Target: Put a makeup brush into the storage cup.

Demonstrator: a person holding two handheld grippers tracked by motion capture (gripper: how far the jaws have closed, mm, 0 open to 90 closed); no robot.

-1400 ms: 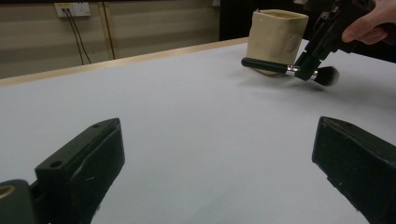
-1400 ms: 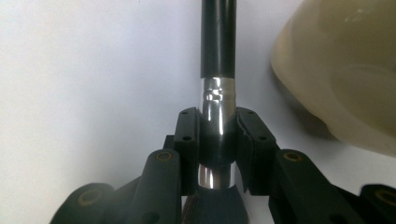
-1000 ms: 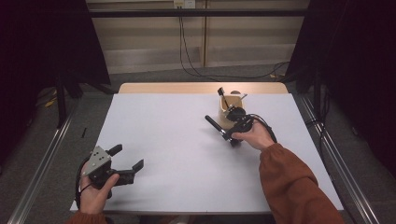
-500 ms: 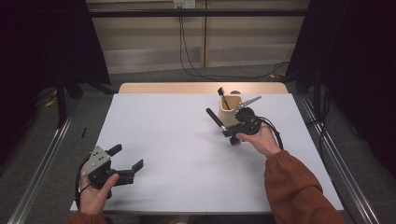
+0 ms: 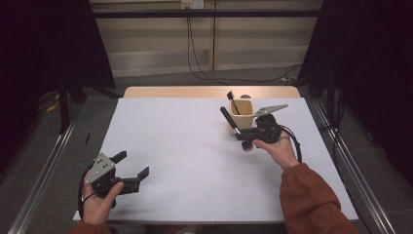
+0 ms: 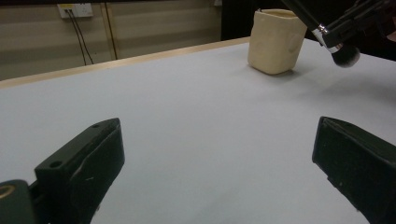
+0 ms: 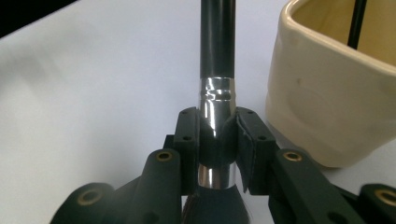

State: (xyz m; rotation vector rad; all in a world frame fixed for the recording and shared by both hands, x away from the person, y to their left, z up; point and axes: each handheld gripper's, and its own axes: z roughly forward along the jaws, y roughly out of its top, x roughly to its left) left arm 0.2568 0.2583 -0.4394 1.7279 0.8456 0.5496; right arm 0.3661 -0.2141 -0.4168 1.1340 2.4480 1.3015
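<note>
The makeup brush (image 7: pixel 215 93) sits clamped at its silver ferrule between our right gripper's (image 5: pixel 242 137) narrow jaws, handle slanting up just left of the cream cup (image 5: pixel 242 114) at the table's (image 5: pixel 185 146) far right. Our right hand (image 5: pixel 275 148) lies palm-up. Near left, our left gripper (image 5: pixel 131 168) holds its jaws wide, gripping nothing.

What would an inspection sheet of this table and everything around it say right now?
Surface: white table, wooden far edge.
Job's things: black makeup brush beside cream cup; another brush stands inside it.
Clutter: nothing seen.
Grippers: right gripper clamps the brush's silver collar; left gripper open, empty, near corner.
Cables: one loops from the right gripper; wall leads behind.
Surroundings: dark curtains, metal floor rails.
</note>
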